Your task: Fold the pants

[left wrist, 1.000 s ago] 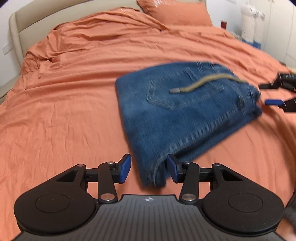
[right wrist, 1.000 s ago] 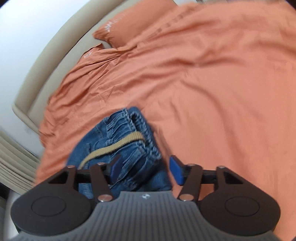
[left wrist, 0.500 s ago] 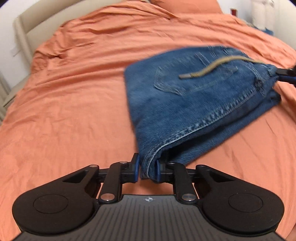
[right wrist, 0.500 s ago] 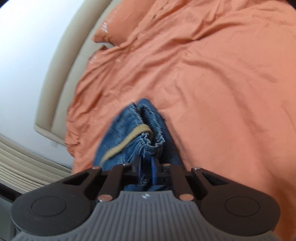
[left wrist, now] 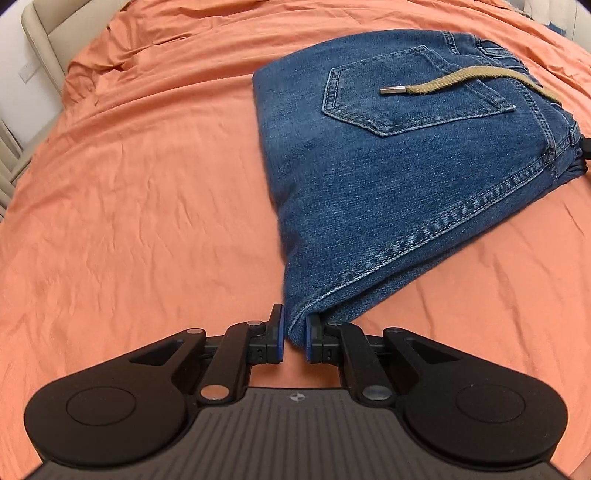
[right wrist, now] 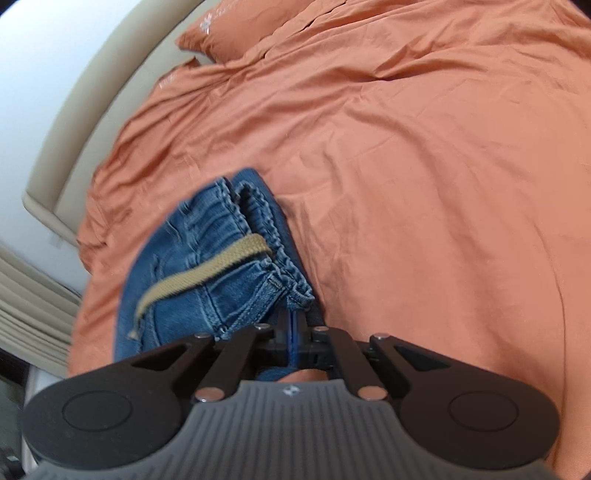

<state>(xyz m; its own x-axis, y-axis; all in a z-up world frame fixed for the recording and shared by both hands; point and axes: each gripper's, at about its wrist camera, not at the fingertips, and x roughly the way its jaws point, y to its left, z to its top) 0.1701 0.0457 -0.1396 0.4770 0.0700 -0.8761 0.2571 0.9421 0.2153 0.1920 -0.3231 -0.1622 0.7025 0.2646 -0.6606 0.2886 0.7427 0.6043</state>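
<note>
A home bedroom. An orange sheet [left wrist: 129, 184] covers a wide bed, with a matching orange pillow [right wrist: 236, 33] at 11 o'clock in the right wrist view. A beige padded headboard [right wrist: 92, 110] curves along 10 o'clock beside a white wall [right wrist: 44, 55], with pale curtain folds [right wrist: 29, 310] at 9 o'clock.

The far waistband corner of the jeans [left wrist: 388, 166] runs off the right edge of my left view, where only a dark sliver of my right gripper [right wrist: 295, 330] shows. In my right view the denim is blurred, and my own frame hides how much cloth sits between the fingers. The drawstring [right wrist: 201, 275] frays into blur at its lower end.
</note>
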